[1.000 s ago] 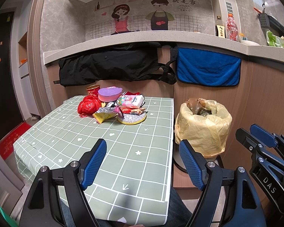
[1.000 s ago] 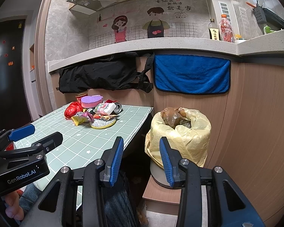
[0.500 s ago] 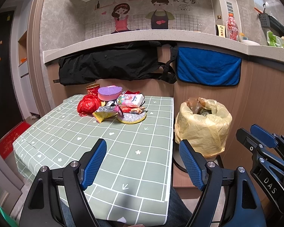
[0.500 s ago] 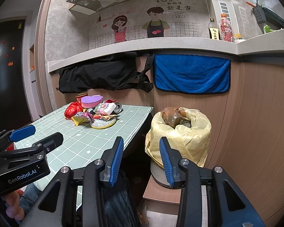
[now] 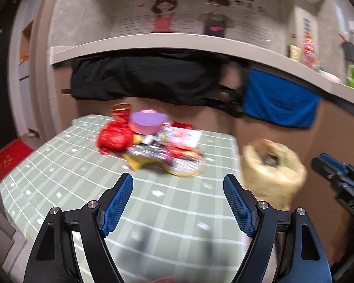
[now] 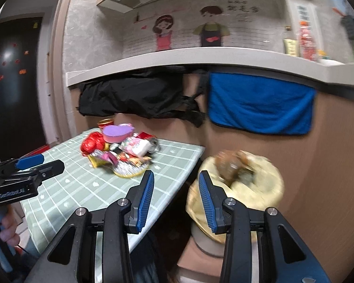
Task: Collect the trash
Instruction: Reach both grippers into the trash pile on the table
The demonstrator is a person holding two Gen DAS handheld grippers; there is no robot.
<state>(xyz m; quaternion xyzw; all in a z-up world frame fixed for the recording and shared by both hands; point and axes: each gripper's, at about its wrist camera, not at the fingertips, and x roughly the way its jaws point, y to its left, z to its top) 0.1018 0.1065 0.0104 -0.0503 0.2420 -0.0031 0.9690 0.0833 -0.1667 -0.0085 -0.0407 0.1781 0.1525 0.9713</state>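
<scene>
Left wrist view: left gripper (image 5: 178, 200) jaws stood wide, nothing between, aimed at trash pile (image 5: 151, 146) on far side of table (image 5: 59, 172), probably the first pickup. Right gripper (image 6: 175, 198) part open, empty, hovering between table edge and lined bin (image 6: 254, 184), likely ready to drop trash in.

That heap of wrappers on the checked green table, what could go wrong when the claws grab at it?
The heap of bright wrappers is tangled, so one pull may drag neighbours off the green checked tablecloth. The yellow-bagged bin already looks full, so added trash might spill out.
</scene>
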